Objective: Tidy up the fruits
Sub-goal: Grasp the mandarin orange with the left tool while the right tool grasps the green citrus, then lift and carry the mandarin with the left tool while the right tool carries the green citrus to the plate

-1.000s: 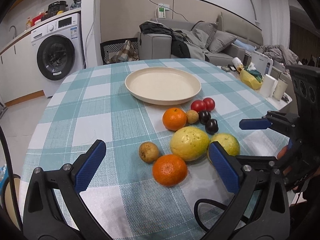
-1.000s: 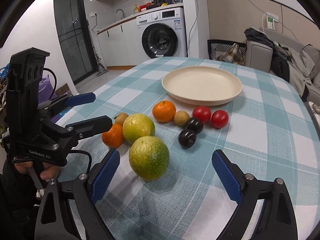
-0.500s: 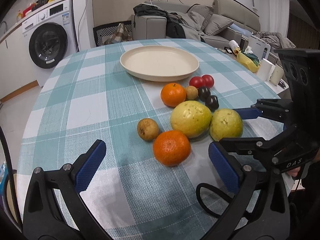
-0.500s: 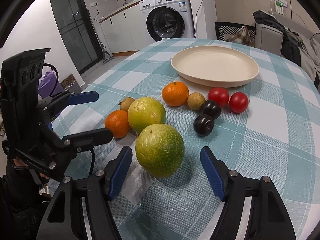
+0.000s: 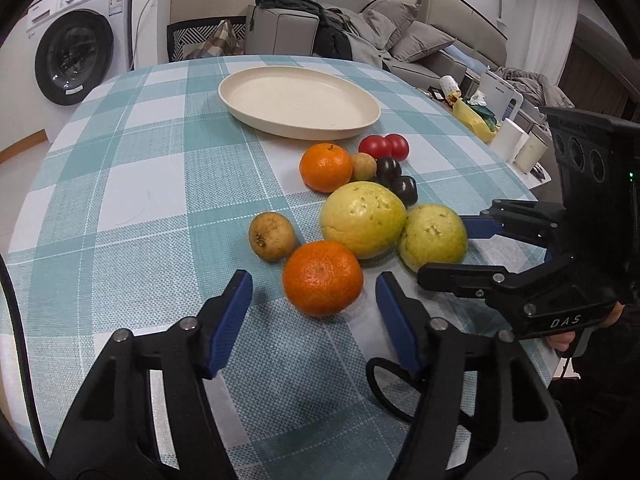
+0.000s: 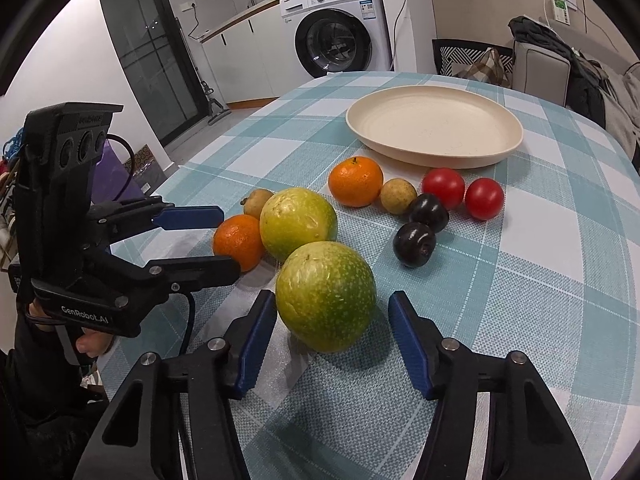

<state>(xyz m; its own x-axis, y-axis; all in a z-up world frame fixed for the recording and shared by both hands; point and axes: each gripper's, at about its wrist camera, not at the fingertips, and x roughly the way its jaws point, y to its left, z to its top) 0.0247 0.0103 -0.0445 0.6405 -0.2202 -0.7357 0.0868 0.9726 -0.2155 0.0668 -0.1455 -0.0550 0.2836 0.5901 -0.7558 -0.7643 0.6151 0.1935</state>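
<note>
We have both tools angled down at the fruit cluster on the checked counter point(image 5: 120, 184). Our left gripper point(image 5: 312, 300) is closing around the near mandarin point(image 5: 322, 277); the fruit sits between its blue fingers point(image 5: 232, 316) with gaps visible on either side, so nothing is gripped yet. Our right gripper point(image 6: 332, 320) is likewise closing on the nearest green guava point(image 6: 326, 296); the left pad looks almost at the skin, the right one stands clear, and we judge no hold yet. The outermost fruits are taken first, probably because they leave room for the fingers. The second guava point(image 6: 298, 224), another mandarin point(image 6: 355, 181), two tomatoes point(image 6: 443, 188), two dark plums point(image 6: 414, 244) and small brownish fruits stay bunched together. The cream plate point(image 6: 434, 126) beyond them is empty, likely the destination.
</note>
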